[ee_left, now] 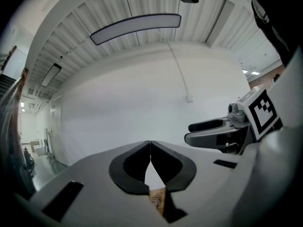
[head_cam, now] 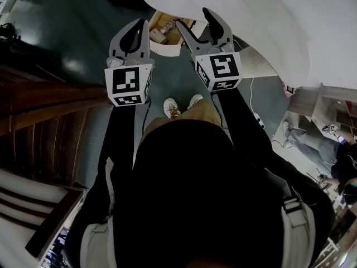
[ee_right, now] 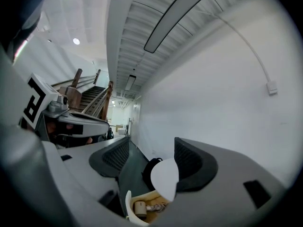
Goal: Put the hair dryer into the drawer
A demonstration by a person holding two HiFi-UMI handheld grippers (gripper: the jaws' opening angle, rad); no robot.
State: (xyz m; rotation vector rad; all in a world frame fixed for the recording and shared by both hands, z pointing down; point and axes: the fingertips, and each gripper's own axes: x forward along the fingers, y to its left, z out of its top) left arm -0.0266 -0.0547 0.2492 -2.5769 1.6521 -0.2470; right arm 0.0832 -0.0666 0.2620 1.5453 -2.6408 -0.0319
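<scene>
An open white-rimmed drawer-like box sits on the floor ahead of me, by the white table. In the right gripper view that box holds a pale cylindrical object with a cord; I cannot tell whether it is the hair dryer. Both grippers are held up in the air, side by side, above the floor. My left gripper is shut, jaws touching, with nothing between them. My right gripper is open and empty.
A white round table fills the upper right. A wooden staircase runs along the left. My shoes stand on the dark floor. A black bag lies by the wall. Another person's legs show at the right.
</scene>
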